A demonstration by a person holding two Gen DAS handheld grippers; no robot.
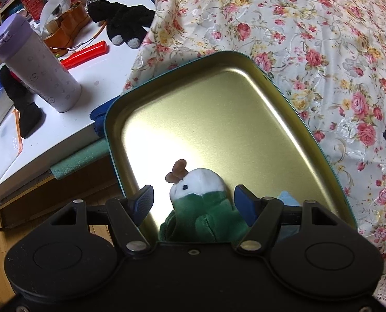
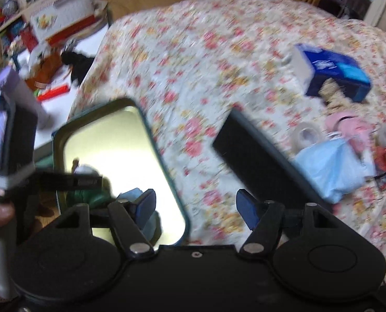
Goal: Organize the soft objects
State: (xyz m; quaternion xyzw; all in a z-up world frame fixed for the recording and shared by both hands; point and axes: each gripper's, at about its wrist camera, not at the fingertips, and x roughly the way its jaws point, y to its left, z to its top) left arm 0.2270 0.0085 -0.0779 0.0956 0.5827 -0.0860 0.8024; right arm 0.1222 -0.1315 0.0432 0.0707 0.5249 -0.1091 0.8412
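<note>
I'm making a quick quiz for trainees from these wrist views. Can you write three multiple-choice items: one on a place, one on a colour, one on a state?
1. Where is the green-and-white plush toy?
A. in the metal tin
B. on the white table
C. on the floor

2. What colour is the tumbler?
A. red
B. lavender
C. green

3. How are the left gripper's jaws?
A. shut on the toy
B. open around the toy
C. out of view

Answers: A, it lies on the tin's gold floor; B, pale purple body and lid; B, gaps show on both sides.

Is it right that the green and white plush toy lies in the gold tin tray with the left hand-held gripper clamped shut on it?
Not quite. The left wrist view shows the left hand-held gripper open around the plush toy, which does lie in the tin tray.
</note>
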